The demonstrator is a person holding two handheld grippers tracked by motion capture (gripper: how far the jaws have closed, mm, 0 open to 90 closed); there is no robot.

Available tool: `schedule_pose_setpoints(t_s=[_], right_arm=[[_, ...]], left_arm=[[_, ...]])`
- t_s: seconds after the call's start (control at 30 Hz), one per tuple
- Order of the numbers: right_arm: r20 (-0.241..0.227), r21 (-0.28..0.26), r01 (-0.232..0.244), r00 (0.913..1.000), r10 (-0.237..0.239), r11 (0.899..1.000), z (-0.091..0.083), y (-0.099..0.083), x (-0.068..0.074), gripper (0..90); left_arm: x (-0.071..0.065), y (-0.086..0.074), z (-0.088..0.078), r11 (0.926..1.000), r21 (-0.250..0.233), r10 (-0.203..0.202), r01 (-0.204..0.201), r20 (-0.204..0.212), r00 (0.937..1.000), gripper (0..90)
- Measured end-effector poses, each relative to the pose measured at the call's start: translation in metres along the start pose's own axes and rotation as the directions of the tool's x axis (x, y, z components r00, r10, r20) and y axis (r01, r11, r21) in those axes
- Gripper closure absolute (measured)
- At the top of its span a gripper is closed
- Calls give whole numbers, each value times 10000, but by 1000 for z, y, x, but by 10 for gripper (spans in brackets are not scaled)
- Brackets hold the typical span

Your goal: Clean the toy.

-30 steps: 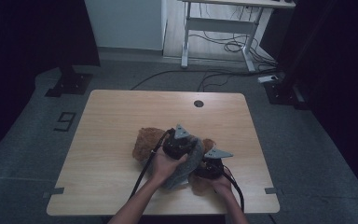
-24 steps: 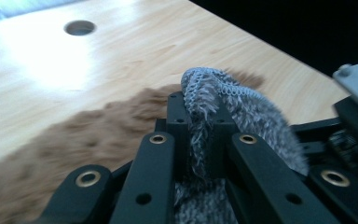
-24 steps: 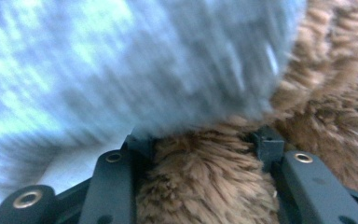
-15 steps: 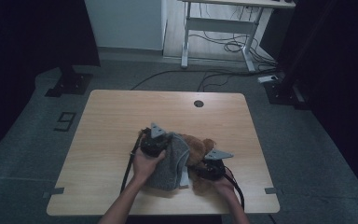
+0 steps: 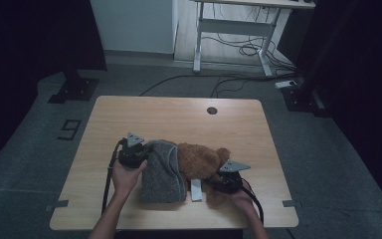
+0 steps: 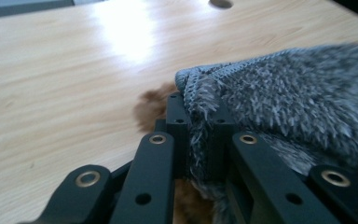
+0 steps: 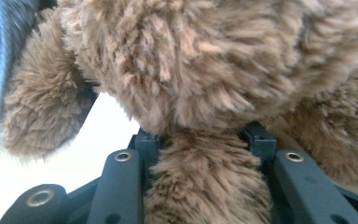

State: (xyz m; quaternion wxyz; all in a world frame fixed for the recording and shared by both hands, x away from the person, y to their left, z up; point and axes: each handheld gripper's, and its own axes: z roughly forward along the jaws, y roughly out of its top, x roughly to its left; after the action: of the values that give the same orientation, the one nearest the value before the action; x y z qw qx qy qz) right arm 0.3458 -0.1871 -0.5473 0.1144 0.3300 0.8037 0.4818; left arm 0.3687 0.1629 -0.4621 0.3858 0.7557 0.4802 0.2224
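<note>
Dim room, grey floor, white desk frame and loose cables at the back, with a pale wooden counter in the middle. Found the brown plush teddy bear lying near the counter's front edge, a little right of centre, with the grey fuzzy knitted garment drawn over its left end and spreading toward that front edge. Noted a small white tag poking out beneath, between garment and right hand.

Read the left gripper as all but closed, jaws pinching the ribbed hem of the grey garment at its left side, with brown fur just underneath. Held there, most likely, to stretch the opening and draw the knit along the body.

Read the right gripper at the bear's front right side, jaws part-way in and pressing on a furry limb, having just been closing with that limb between them. Gripped so, by judgement, to anchor the toy against the pull from the opposite side.

Judged the dressing roughly half done, with one end covered and the other bare.
</note>
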Motion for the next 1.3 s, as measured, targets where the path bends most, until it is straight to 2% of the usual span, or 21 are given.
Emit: schedule_pose_setpoints(t_s=[0.1, 0.2, 0.33, 0.37, 0.47, 0.53, 0.57, 0.63, 0.7, 0.73, 0.77, 0.83, 0.87, 0.9, 0.93, 1.03, 1.13, 1.2, 1.27, 1.3], right_arm=[[-38, -13, -49, 10000, 49, 10000, 0, 0, -1, 594], [-48, 3, -121, 9999, 121, 9999, 0, 0, -2, 594], [-82, -41, -271, 9996, 270, 9996, 0, -2, -4, 594], [-96, -47, -276, 9996, 275, 9996, 1, -2, -4, 594], [-101, -58, -286, 9995, 285, 9996, 1, -2, -4, 594], [-103, -49, -288, 9995, 287, 9996, 0, -2, -4, 594], [-92, -55, -293, 9995, 293, 9996, 0, -2, -4, 594], [-72, -77, -258, 9996, 258, 9996, 0, -2, -4, 594], [-75, -83, -279, 9996, 278, 9996, 0, -3, -4, 594], [-92, -82, -288, 9995, 287, 9996, 0, -3, -4, 594], [-98, -75, -300, 9995, 300, 9995, 0, -3, -5, 594], [-86, -54, -317, 9995, 317, 9995, 0, -3, -5, 594], [-85, -14, -379, 9992, 379, 9993, 0, -3, -5, 594], [-66, 15, -414, 9991, 414, 9991, 0, -3, -4, 594], [-27, 82, -424, 9991, 425, 9991, 0, -3, -4, 594], [-31, 74, -306, 9995, 306, 9995, 1, -3, -3, 594], [-44, 74, -359, 9993, 360, 9993, 1, -3, -3, 594], [-14, 67, -369, 9993, 369, 9993, 1, -3, -3, 594], [-8, 52, -405, 9992, 405, 9992, 1, -3, -3, 594], [-34, 51, -424, 9991, 424, 9991, 1, -3, -3, 594]], left_arm=[[9, -6, 4, 9993, 172, -326, 326, 28, 9995, 828], [9, -6, 0, 9992, -144, -360, 365, 335, 9988, 828], [-10, 7, -10, 9953, -918, -201, 296, 1035, 9944, 829], [-18, 12, -11, 9937, -1091, -96, 237, 1287, 9916, 829], [-51, 30, -8, 9906, -1350, 502, -224, 2066, 9771, 829], [-79, 42, 0, 9878, -1454, 925, -564, 2553, 9624, 829], [-98, 48, 7, 9860, -1466, 1189, -799, 2810, 9523, 828], [-120, 55, 18, 9837, -1419, 1495, -1107, 3026, 9413, 828], [-150, 61, 39, 9846, -1132, 1648, -1335, 3433, 9247, 828], [-157, 62, 46, 9842, -1040, 1709, -1434, 3441, 9233, 828], [-165, 62, 54, 9827, -919, 1824, -1608, 3292, 9265, 827], [-173, 59, 70, 9726, -710, 2322, -2213, 2595, 9374, 828], [-171, 55, 76, 9737, -636, 2276, -2186, 2516, 9407, 828], [-166, 50, 82, 9826, -609, 1856, -1757, 2704, 9447, 828], [-161, 48, 82, 9857, -660, 1677, -1553, 2797, 9453, 829], [-147, 42, 76, 9859, -863, 1613, -1434, 2626, 9513, 829], [-133, 38, 69, 9850, -964, 1619, -1433, 2262, 9605, 829], [-119, 34, 65, 9863, -955, 1515, -1342, 2072, 9665, 829], [-99, 30, 60, 9892, -946, 1272, -1117, 1780, 9758, 829], [-92, 28, 58, 9907, -934, 1143, -992, 1728, 9783, 829]])
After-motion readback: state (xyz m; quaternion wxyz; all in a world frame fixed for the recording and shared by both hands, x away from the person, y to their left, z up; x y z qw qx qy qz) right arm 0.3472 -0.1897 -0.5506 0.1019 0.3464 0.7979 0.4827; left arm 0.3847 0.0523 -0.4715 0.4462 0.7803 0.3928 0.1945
